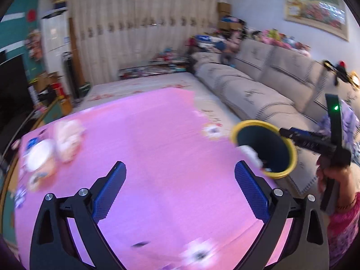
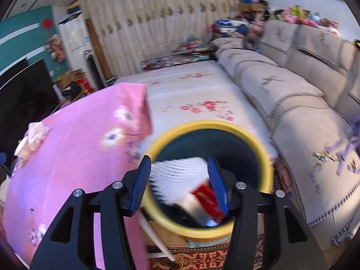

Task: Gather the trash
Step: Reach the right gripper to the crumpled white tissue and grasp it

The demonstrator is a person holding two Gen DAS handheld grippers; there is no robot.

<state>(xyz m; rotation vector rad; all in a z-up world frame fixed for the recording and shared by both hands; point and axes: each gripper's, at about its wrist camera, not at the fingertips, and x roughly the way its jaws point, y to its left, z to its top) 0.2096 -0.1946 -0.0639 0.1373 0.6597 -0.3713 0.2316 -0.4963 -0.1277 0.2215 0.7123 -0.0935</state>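
My left gripper [image 1: 180, 165] hangs wide open over the pink flowered tablecloth [image 1: 157, 135] with nothing between its fingers. At the cloth's far left lie blurred white and pink crumpled papers [image 1: 67, 139] and a white round piece [image 1: 38, 155]. A dark bin with a yellow rim [image 1: 234, 132] stands off the table's right edge. A hand [image 1: 333, 175] holds my right gripper [image 1: 284, 132] at the bin's mouth. In the right wrist view my right gripper [image 2: 178, 158] is open above the bin [image 2: 202, 123]. Inside lie a white ribbed paper [image 2: 177, 173] and a red wrapper [image 2: 205, 196], clear of the pads.
A beige sofa [image 1: 258, 94] runs along the right, with a white flowered mat [image 2: 191, 85] between it and the table. A patterned rug [image 2: 202, 258] lies under the bin. A small dark scrap [image 1: 139, 244] sits on the cloth near me. Clutter lines the far wall.
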